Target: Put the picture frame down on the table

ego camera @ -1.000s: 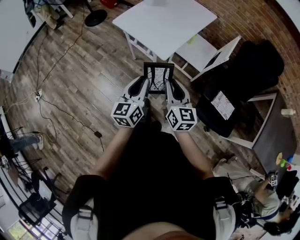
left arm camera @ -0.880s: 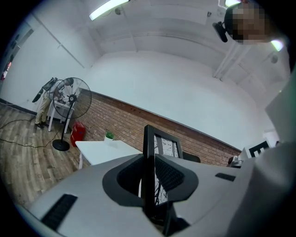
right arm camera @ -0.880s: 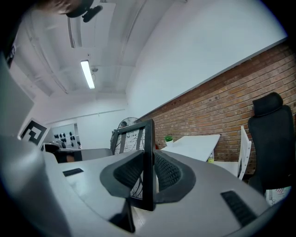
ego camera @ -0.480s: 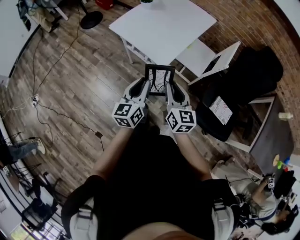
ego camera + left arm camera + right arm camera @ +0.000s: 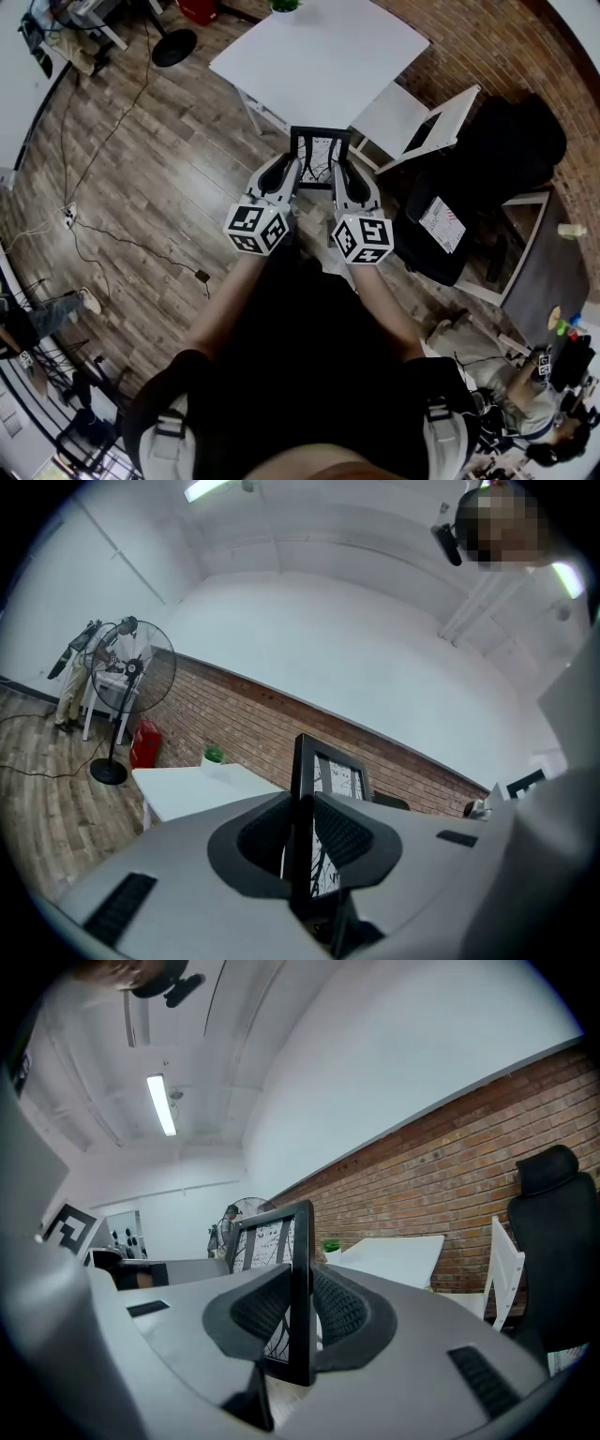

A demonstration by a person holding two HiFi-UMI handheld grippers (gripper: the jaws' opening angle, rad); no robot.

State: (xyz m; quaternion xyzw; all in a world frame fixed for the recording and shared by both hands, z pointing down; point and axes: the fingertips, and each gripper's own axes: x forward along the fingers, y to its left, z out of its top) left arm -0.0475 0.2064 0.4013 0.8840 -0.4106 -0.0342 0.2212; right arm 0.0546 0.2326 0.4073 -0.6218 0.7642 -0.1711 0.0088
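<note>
A black picture frame with a pale print hangs in the air between both grippers, just short of the white table. My left gripper is shut on the frame's left edge. My right gripper is shut on its right edge. The frame stands upright in both gripper views, with the table beyond it. The table carries a small green plant at its far end.
A white chair stands right of the table, with a black office chair and a bag beyond it. A standing fan and a red object stand by the brick wall. Cables lie on the wooden floor.
The table has slid slightly left and nearer in the head view as I step forward. Both grippers keep the same hold on the frame.
</note>
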